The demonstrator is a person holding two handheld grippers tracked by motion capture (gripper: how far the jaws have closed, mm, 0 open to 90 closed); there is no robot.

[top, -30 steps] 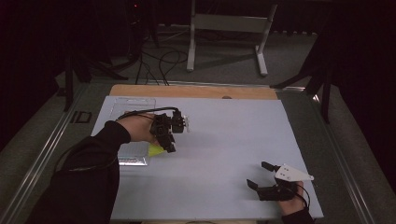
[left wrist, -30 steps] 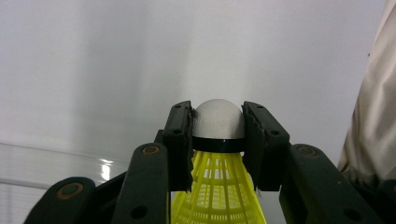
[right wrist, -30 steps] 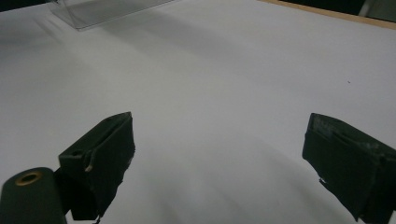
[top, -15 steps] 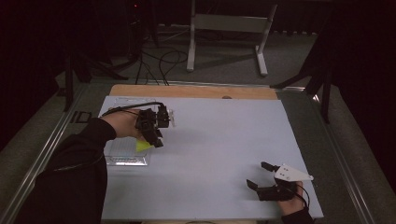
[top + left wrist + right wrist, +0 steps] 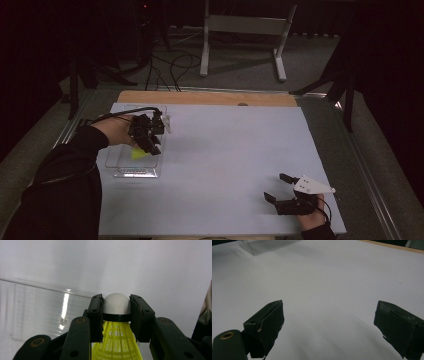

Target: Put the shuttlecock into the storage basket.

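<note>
A yellow shuttlecock (image 5: 116, 340) with a white cork tip and black band is clamped between the jaws of my left gripper (image 5: 116, 312). In the high view the left gripper (image 5: 150, 142) hangs over a clear plastic tray (image 5: 122, 167) at the table's left, the shuttlecock (image 5: 137, 154) showing yellow under it. The tray's clear wall (image 5: 37, 310) stands just beyond the jaws in the left gripper view. My right gripper (image 5: 280, 187) rests near the table's front right corner, jaws wide apart and empty; in its own view the right gripper (image 5: 329, 320) faces bare white tabletop.
The white tabletop (image 5: 230, 150) has a wooden strip (image 5: 210, 98) along its far edge. A white metal stand (image 5: 240, 30) and cables lie on the floor beyond. The tray's corner (image 5: 262, 246) appears far off in the right gripper view.
My left gripper has carried the shuttlecock leftward from the middle-left of the table to above the clear tray. The right gripper has stayed still.
</note>
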